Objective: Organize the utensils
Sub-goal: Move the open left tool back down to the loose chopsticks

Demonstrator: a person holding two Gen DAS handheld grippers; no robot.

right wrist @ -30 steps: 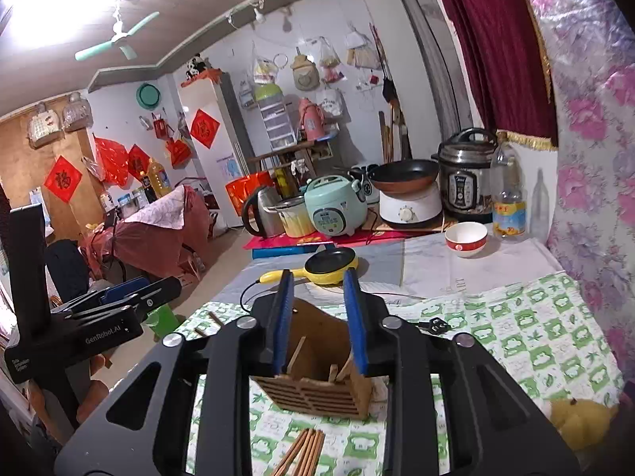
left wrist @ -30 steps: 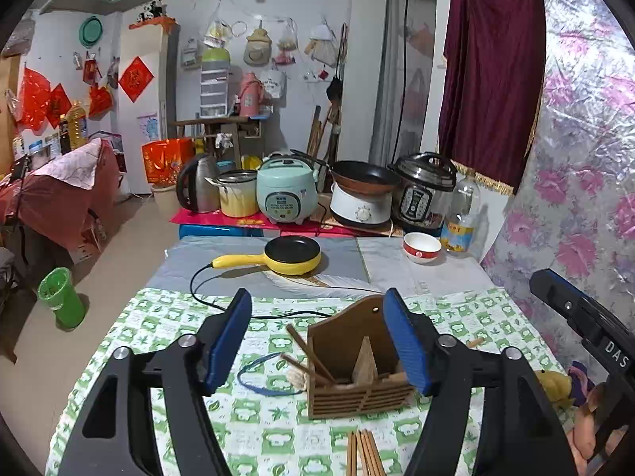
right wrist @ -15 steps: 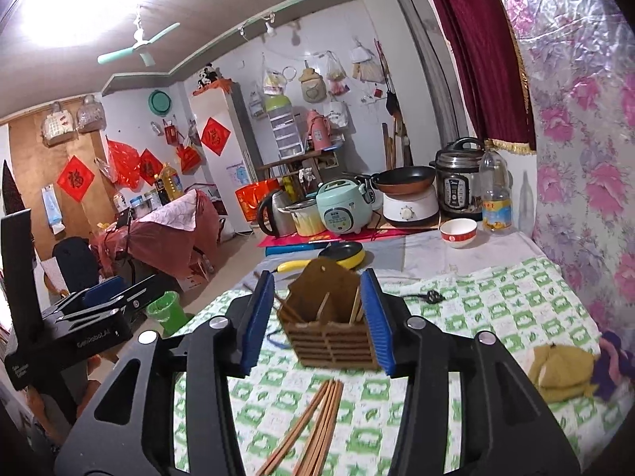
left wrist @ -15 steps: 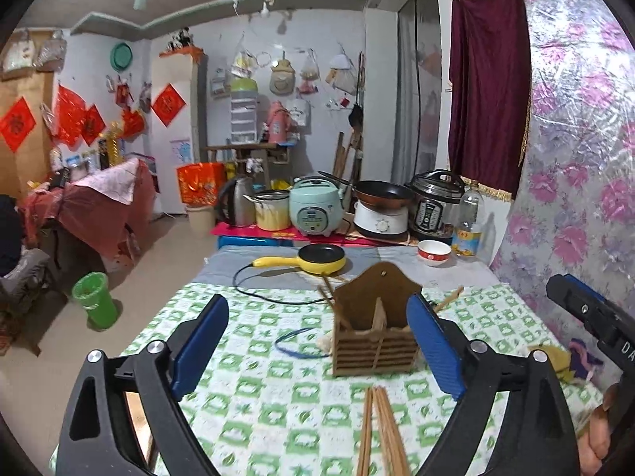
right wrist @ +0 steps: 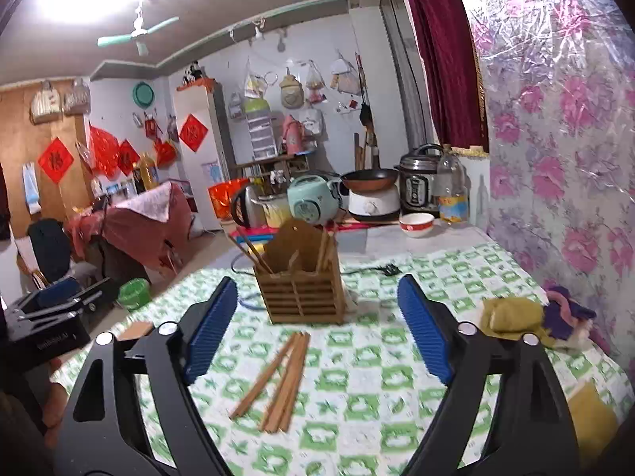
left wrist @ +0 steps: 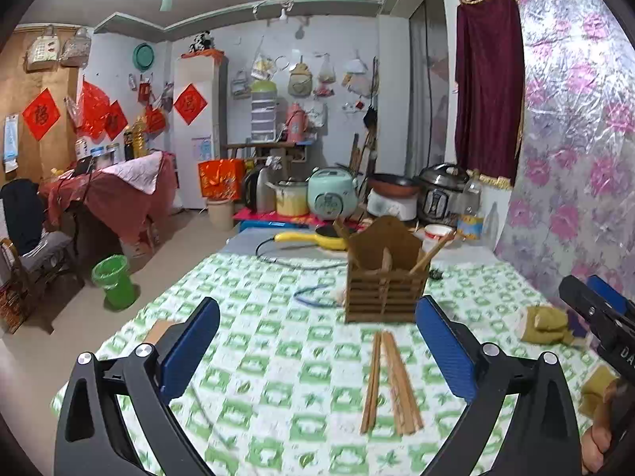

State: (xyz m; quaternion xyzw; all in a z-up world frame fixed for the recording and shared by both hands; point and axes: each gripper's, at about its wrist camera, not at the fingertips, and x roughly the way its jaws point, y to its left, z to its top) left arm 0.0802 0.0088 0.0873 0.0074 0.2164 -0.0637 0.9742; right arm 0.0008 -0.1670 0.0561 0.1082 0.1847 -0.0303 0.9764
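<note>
A brown slatted wooden utensil holder stands upright on the green-checked tablecloth, with a few chopsticks sticking out of it; it also shows in the right wrist view. Several loose wooden chopsticks lie on the cloth in front of it, and show in the right wrist view. My left gripper is open and empty, back from the chopsticks. My right gripper is open and empty above the loose chopsticks. The right gripper's body shows at the left view's right edge.
A yellow-green cloth and a purple cloth lie at the right. A blue cable lies left of the holder. A yellow pan, a red-white bowl and cookers stand behind. A green bin stands on the floor.
Both grippers have pulled back from the holder and opened wider; the right one went from nearly shut to wide open. The loose chopsticks have come fully into view.
</note>
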